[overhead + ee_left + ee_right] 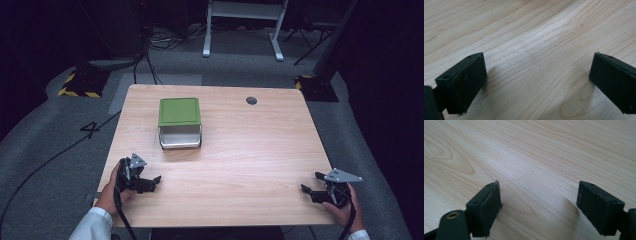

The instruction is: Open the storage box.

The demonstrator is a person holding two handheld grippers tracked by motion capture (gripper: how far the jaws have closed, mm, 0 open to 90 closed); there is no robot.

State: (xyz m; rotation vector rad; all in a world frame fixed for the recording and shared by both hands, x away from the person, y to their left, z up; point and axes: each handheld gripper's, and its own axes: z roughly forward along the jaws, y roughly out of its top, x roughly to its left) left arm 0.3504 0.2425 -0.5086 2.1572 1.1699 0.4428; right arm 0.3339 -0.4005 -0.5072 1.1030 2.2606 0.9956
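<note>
From above we see a light wooden table (240, 165) on a grey carpeted floor (45, 140), with a person's two hands entering at its near edge. The left hand (111, 192) holds the left gripper (150, 183) at the near left corner, low over the wood; the right hand (345, 210) holds the right gripper (312, 187) at the near right corner, with its grey three-cornered plate (342, 175) uppermost. We find the two grippers well apart and pointing inward. In the left gripper view the black jaws stand wide apart with only bare wood grain between them, and the right gripper view shows the same: jaws spread, nothing held. A box with a green lid (179, 111) and a pale, silvery body (180, 137) stands on the far left-of-centre part of the table, well apart from both grippers. A small dark round cable hole (251, 100) lies near the far edge, right of the box. Beyond the table we note white frame legs (240, 30) and yellow-black hazard tape (80, 85).
</note>
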